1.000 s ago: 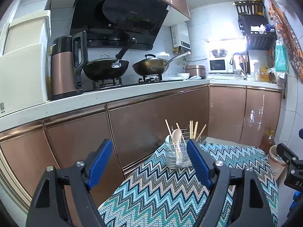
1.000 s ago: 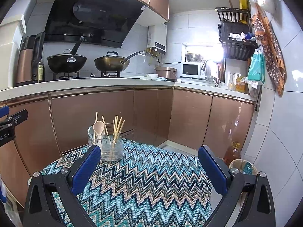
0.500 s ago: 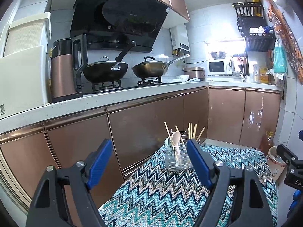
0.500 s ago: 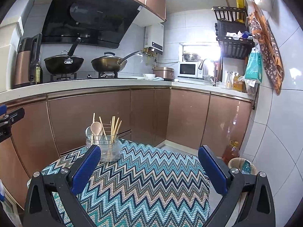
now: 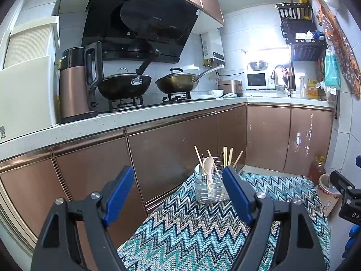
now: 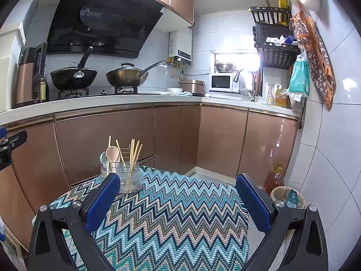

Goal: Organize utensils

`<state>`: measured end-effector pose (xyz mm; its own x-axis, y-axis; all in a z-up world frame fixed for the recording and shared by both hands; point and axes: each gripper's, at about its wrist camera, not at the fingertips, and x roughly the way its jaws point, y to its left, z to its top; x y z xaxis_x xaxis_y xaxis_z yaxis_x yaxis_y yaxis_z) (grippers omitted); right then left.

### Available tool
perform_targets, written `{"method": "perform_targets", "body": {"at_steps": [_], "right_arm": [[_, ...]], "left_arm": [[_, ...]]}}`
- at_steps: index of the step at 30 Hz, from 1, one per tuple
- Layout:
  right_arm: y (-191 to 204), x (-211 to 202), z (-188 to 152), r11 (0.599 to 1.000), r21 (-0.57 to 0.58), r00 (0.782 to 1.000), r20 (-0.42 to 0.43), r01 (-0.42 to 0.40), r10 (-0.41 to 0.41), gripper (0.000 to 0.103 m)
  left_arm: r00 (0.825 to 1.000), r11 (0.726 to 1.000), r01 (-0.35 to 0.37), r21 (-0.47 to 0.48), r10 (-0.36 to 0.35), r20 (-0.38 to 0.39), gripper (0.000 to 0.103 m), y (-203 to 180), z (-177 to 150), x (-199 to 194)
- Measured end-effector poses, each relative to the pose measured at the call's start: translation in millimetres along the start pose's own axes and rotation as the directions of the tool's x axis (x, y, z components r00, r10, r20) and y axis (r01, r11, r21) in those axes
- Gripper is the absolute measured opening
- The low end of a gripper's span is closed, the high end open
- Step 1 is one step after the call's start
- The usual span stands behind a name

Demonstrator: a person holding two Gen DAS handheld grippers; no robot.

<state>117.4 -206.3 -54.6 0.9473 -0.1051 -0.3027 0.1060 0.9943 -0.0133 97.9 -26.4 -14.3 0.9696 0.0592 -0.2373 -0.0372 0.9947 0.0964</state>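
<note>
Looking through the left wrist view first: the left hand-held gripper (image 5: 178, 194) has its blue pads wide apart with nothing between them, hovering back from the utensil holder (image 5: 208, 188). That holder is a clear jar-like caddy with a wire frame, standing upright at the far edge of the tabletop (image 5: 282, 194), which is covered in a zigzag cloth. The chopsticks (image 5: 226, 157) and a pale spoon (image 5: 208, 164) already stand in it, handles and tips fanning upward, probably so they drain and are easy to grab. I can't spot any loose utensils on the cloth, so my guess is the sorting is basically done.

Right wrist view: the right hand-held gripper (image 6: 178, 197) is also spread open and empty, aimed over the bare middle of the cloth with the holder off to its left, just beyond the left pad. Both hover back at the near side, which reads to me like a rest pose with nothing left to reach for. A bit of the left one pokes in at the left edge.
</note>
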Motion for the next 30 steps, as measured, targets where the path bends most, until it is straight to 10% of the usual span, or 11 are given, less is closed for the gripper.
{"method": "perform_targets", "body": {"at_steps": [30], "right_arm": [[-6.1, -3.8, -1.1, 1.000, 0.016, 1.000, -0.001, 0.015, -0.015, 0.103]], "left_arm": [[1.000, 1.000, 0.006, 0.001, -0.006, -0.021, 0.080, 1.8, -2.7, 1.0]]}}
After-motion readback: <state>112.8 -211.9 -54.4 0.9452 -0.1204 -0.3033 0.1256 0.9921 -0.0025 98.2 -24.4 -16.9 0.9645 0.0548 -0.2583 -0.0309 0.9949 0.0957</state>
